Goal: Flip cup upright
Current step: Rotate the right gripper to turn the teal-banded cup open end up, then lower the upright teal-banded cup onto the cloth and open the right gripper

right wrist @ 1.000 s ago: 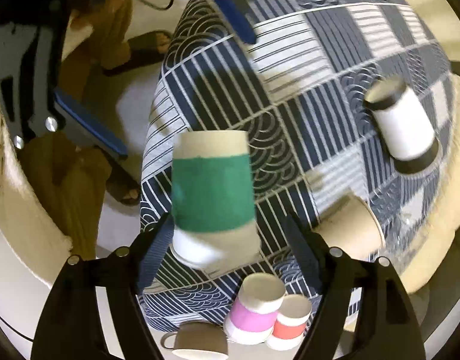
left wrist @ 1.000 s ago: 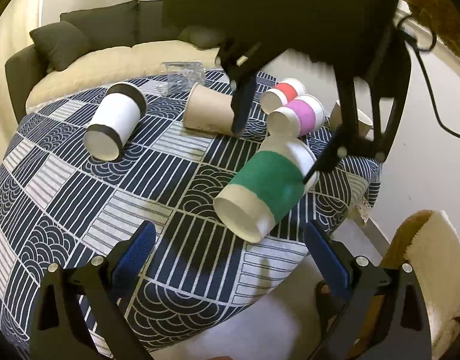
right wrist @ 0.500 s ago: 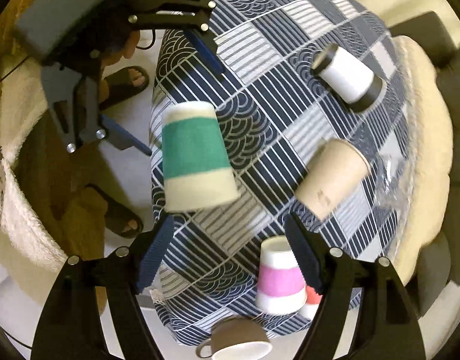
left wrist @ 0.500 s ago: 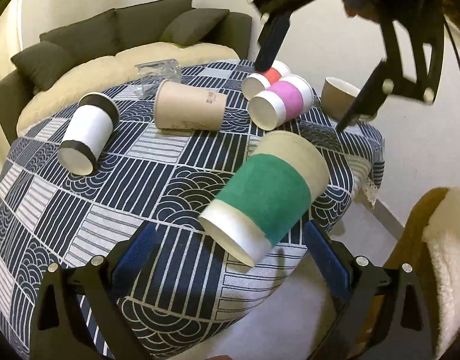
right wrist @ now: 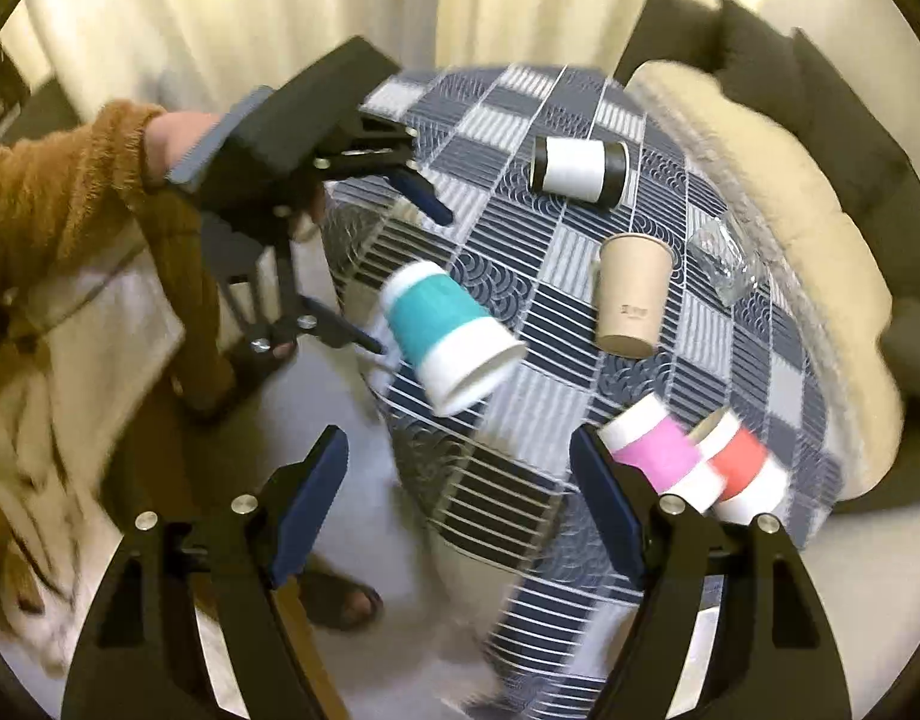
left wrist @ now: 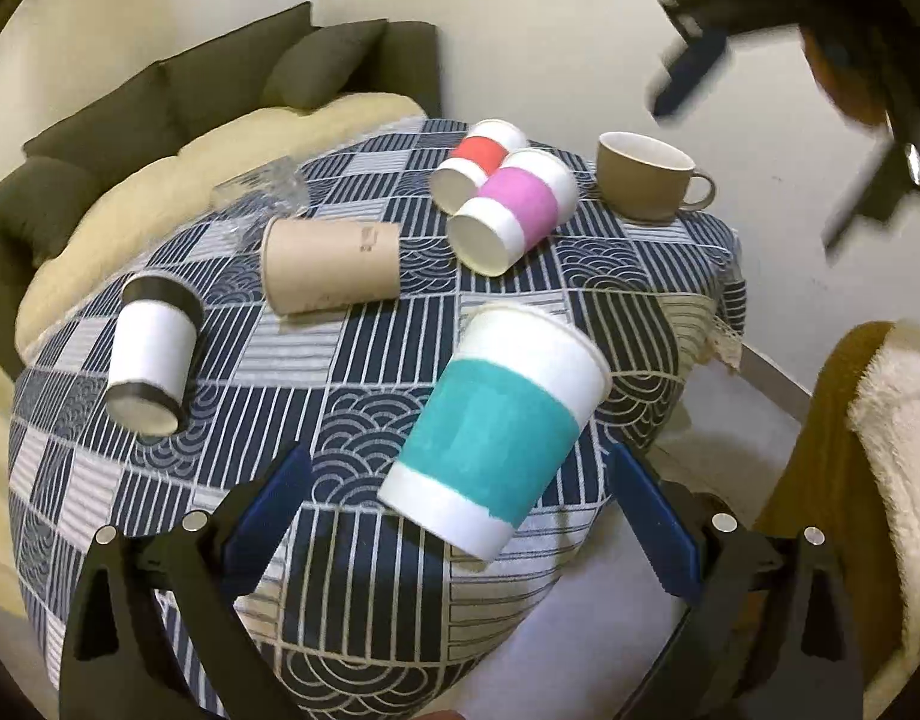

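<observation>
A paper cup with a teal band (left wrist: 490, 432) stands tilted near the table's front edge, its wide rim up in the left wrist view; it also shows in the right wrist view (right wrist: 445, 336). My left gripper (left wrist: 460, 510) is open, its blue pads on either side of the cup and apart from it. It shows in the right wrist view too (right wrist: 400, 276). My right gripper (right wrist: 460, 504) is open and empty, raised well away from the cup; it appears blurred at the top right of the left wrist view (left wrist: 760, 120).
On the round table with a navy patterned cloth (left wrist: 352, 360) lie a black-and-white cup (left wrist: 151, 354), a brown cup (left wrist: 331, 264), a pink-band cup (left wrist: 511, 210) and a red-band cup (left wrist: 478, 159). A brown mug (left wrist: 646, 177) stands upright. A sofa (left wrist: 160, 120) is behind.
The right gripper let go of the teal cup and pulled up and away. The cup went from lying on its side to standing tilted, rim up. The left gripper drew nearer.
</observation>
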The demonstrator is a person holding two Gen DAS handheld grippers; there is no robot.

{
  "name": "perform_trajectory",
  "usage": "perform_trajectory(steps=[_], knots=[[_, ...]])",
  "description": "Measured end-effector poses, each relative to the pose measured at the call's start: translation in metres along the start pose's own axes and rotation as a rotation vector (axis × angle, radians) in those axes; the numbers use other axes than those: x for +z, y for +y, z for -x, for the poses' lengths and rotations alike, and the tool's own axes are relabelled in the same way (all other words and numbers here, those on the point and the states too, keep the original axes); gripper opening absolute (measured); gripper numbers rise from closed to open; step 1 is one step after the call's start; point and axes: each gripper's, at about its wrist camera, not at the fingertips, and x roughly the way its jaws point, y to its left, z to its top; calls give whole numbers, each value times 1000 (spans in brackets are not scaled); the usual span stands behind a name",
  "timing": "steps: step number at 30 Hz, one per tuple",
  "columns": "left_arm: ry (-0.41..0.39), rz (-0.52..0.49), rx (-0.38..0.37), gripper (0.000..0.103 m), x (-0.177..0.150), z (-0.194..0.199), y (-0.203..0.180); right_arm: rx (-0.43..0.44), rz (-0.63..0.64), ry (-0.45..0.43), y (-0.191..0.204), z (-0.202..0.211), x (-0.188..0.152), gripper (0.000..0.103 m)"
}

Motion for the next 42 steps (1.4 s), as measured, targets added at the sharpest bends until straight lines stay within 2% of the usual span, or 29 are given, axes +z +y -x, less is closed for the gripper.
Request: perform_trajectory(steps=[8,12,17,18,19,21,24,27,32,36,40,42], knots=[[192,-208,-114,96,23,-17,-12,83,-294,-274,26,-12,-56,76],[344,-283,-133,96,35,-37,-15,75,-377,-340,35,-23,-71,77],[451,-353,-116,95,45,-63,-19,78,-435,-422,38,-26,-80,77],[470,-361,-128,93,45,-67,-21,80,-443,-431,37,-27,-83,77],[489,-383,-137,85,45,-71,-24,79,-452,-441,34,-28,-85,77],[524,-408,-141,77,45,-78,-27,82,-472,-457,29,-28,-92,77],[557,-421,-143,76,47,-85,-27,82,-519,-479,19,-28,-102,77],[579,-417,-164,63,50,-91,-26,93,-535,-492,15,-26,-108,77],[601,-410,-194,63,54,-93,-22,100,-531,-491,16,-27,-107,77],[582,-404,-192,63,59,-85,-22,107,-526,-493,17,-29,-106,77],[466,-327,-174,63,70,-62,-11,109,-529,-504,17,-29,-106,77],[364,-243,-160,63,75,-45,-3,108,-532,-511,17,-28,-106,77]])
